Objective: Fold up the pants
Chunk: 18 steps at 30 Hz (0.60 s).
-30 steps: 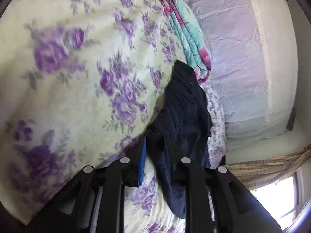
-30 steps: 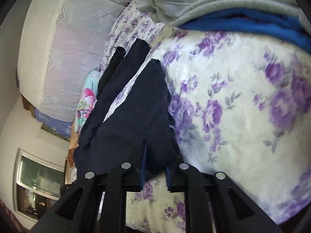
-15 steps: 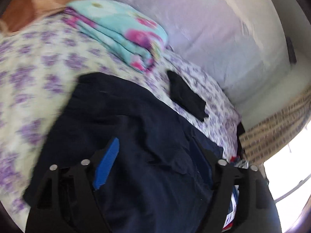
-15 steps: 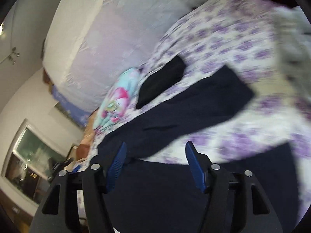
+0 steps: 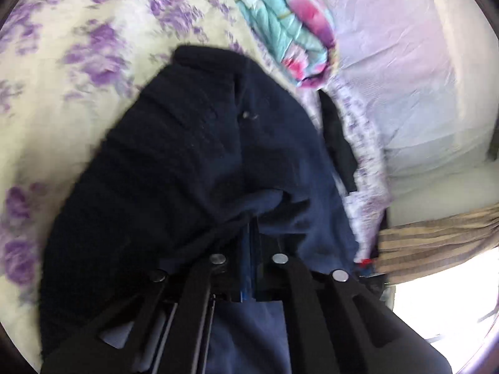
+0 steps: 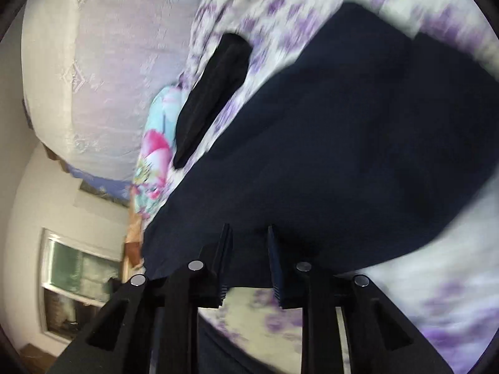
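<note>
Left gripper (image 5: 251, 243): my two fingers are pressed nearly together, with only a thin blue pad edge showing between them. A bunched fold of the pants (image 5: 174, 168) runs into that narrow gap, so I am clamped on the cloth.
Right gripper (image 6: 248, 243): my fingers stand a little apart, blue pads facing each other across a clear gap. The near edge of the pants (image 6: 343, 143) lies between the fingertips; I cannot tell whether the pads touch it, and they are not closed on it.
Pants: dark navy, spread over the bedsheet (image 5: 62, 78). In the left view they fill the centre, with a ribbed, darker part on the side away from the quilt (image 5: 280, 21) and a smoother blue part on the quilt side. In the right view they lie as a wide flat sheet running from my fingers toward the far edge of the bed.
Bedsheet: pale with purple flowers, showing around the pants on every side; also visible under my right fingers (image 6: 249, 311).
Quilt: folded, turquoise and pink, just beyond the pants, against the pale headboard cloth (image 5: 405, 78).
Black item (image 6: 215, 93): a narrow folded piece lying beside the pants, apart from them, next to the quilt (image 6: 156, 143).
</note>
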Tool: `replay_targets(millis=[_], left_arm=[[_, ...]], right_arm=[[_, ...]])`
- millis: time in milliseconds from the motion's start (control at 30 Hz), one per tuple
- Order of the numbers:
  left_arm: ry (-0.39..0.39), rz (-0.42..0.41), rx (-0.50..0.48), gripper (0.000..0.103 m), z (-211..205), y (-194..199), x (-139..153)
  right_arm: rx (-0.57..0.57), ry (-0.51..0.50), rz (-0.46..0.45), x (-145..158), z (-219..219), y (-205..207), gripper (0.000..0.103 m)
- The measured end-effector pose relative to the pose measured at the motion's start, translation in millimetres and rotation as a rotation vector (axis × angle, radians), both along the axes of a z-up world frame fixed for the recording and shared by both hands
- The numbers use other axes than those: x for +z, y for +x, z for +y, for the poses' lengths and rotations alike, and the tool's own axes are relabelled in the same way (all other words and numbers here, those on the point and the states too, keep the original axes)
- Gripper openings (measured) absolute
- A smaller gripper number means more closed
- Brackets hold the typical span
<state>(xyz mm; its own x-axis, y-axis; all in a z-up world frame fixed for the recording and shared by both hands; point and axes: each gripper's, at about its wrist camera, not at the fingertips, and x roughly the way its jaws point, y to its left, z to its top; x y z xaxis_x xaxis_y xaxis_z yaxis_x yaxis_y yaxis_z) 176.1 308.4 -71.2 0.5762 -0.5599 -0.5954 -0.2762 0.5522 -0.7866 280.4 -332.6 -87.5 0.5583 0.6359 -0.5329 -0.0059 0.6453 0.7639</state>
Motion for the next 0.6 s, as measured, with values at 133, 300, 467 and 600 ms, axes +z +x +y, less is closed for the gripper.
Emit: replay_targets(millis=[133, 300, 467, 600], left_arm=[[0.139, -0.063, -0.005, 0.068, 2.0, 5.2, 40.4], [0.180, -0.163, 0.051, 0.089, 3.2, 28.3, 73.2], [0.318, -0.073, 0.118, 0.089, 5.8, 60.3, 66.3], [0.260, -0.002, 0.143, 0.089, 25.5, 65.9, 39.5]], right_arm=[[-0.065, -0.087, -0.102, 42.5, -34.8, -0.8, 0.051], [-0.147, -0.134, -0.082, 56.9, -67.2, 38.5, 0.056], [-0.220, -0.156, -0.060, 39.2, -95.1, 66.7, 0.056], [-0.214, -0.099, -0.040, 12.8, -105.2, 82.7, 0.056]])
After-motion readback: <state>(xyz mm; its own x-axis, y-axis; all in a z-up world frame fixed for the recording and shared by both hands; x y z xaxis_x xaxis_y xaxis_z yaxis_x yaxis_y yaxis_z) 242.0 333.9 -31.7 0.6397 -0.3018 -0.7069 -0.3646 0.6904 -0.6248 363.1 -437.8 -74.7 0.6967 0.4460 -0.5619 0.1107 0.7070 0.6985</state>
